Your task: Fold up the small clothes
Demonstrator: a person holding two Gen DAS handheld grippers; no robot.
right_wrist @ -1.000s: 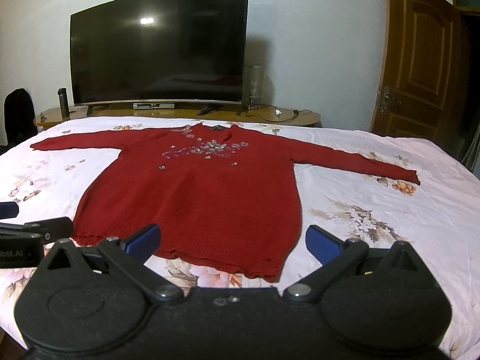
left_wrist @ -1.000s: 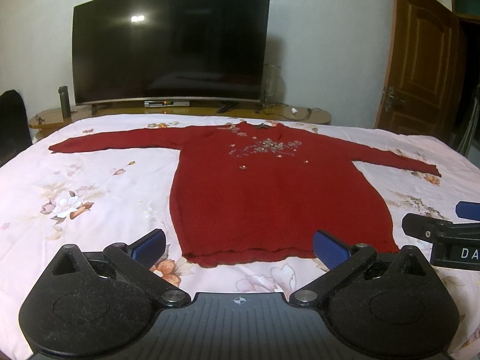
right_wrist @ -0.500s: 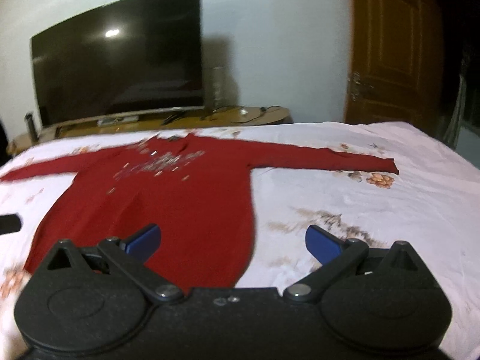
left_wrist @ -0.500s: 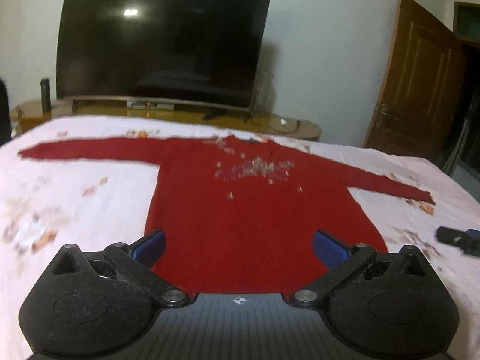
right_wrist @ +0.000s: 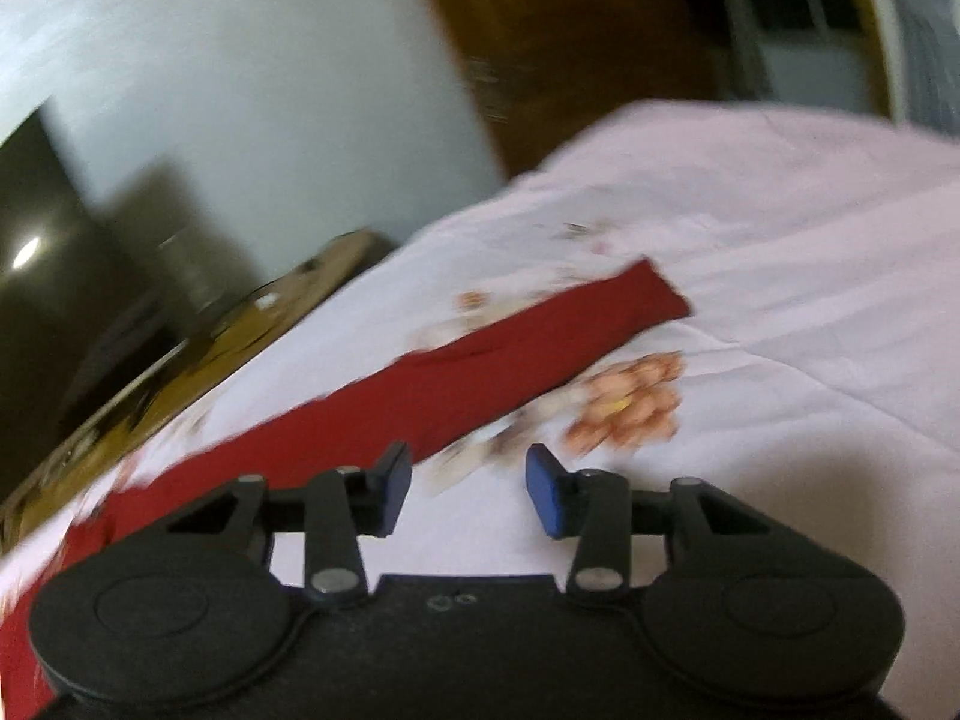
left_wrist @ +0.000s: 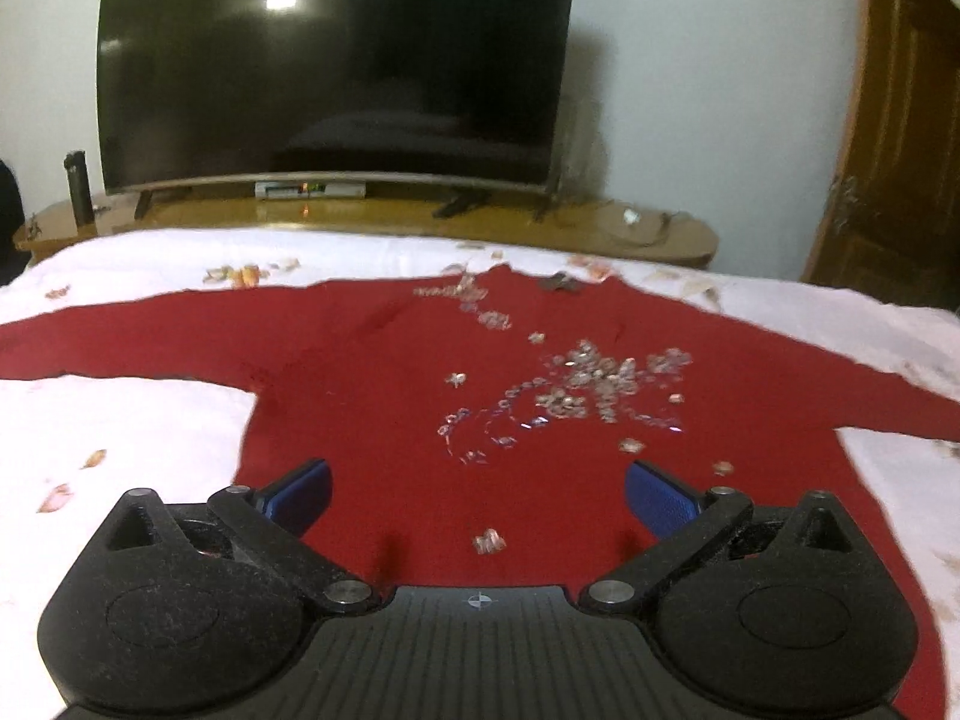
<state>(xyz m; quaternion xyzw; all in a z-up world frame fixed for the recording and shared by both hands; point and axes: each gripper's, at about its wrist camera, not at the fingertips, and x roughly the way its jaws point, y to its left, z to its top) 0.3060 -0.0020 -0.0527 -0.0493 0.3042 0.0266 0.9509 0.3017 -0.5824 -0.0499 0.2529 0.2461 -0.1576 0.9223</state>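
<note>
Red knit sweater lies flat & face-up on the bed, unfolded, neckline toward the far edge, both sleeves spread out to the sides. Chest has a scatter of silvery sequin/bead deco, w/ a few stray bits lower down the front. Right-wrist view shows its right sleeve stretched straight across the sheet, cuff end flat, no folds.

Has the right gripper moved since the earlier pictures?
Yes. The right gripper moved rightward from the sweater's hem to its right sleeve, away from the TV, rolling; its jaws have been closing, nothing between them.
</note>
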